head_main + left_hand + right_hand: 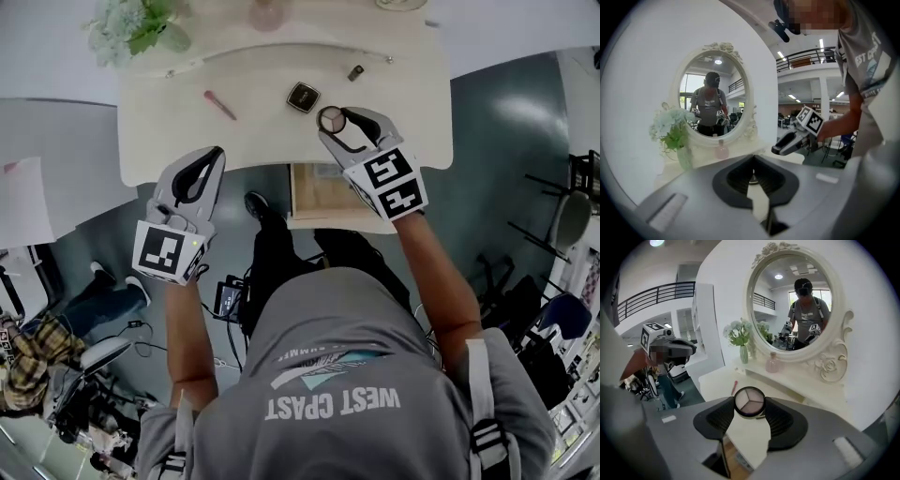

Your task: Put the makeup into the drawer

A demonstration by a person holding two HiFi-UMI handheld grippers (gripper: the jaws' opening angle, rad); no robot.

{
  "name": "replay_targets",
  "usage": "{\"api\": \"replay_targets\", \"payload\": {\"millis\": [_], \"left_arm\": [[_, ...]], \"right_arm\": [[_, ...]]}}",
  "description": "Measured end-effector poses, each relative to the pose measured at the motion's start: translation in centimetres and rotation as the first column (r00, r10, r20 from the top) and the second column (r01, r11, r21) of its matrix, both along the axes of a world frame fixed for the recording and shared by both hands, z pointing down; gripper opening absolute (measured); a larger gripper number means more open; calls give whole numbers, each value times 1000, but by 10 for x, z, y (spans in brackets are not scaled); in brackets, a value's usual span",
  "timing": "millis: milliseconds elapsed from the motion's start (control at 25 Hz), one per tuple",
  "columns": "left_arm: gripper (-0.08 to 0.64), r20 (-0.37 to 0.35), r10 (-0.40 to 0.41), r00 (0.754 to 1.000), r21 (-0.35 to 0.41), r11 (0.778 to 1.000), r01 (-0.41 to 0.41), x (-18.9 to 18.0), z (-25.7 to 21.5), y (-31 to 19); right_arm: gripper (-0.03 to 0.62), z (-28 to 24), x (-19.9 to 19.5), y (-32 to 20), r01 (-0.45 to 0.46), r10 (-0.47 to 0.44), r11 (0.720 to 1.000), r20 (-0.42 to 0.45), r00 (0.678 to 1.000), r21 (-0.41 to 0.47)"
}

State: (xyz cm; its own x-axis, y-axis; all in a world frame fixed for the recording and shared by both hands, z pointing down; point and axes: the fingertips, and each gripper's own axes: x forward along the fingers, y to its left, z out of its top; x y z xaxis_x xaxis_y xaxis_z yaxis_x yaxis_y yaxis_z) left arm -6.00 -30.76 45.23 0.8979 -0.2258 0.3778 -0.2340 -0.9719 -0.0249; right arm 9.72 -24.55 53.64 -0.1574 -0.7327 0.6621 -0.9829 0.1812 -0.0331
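Note:
My right gripper (334, 122) is shut on a round eyeshadow compact (331, 119) with three pale shades (749, 402), and holds it just above the front edge of the cream vanity table (187, 141). Right below that edge the wooden drawer (323, 192) stands pulled open. On the tabletop lie a pink lip pencil (220, 104), a dark square compact (303, 97) and a small dark tube (355, 72). My left gripper (214, 157) hovers off the table's front edge to the left, shut and with nothing in it (753, 174).
At the back of the table stand an oval mirror (794, 305), a vase of pale flowers (131, 28) and a pink bottle (267, 14). Chairs and clutter (562, 309) line the floor at the right; another person (37, 347) sits at the lower left.

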Motion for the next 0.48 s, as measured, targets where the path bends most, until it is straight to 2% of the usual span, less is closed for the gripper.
{"api": "replay_targets", "payload": {"millis": [80,280,480], "left_arm": [[2,5,34,999,-3,999,-34,17,-4,7],[2,21,119,993,-2,993,-119,72,-45,16],[2,38,172,984,-17,985,-172,97,-39,38]], "right_arm": [[213,-1,13,14,-28,28,1000,7,1000,-10],[214,-42,58,34,-97,97,995,20,995,-10],[214,-42,76,59,-140,141,990,32,990,-15]]}}
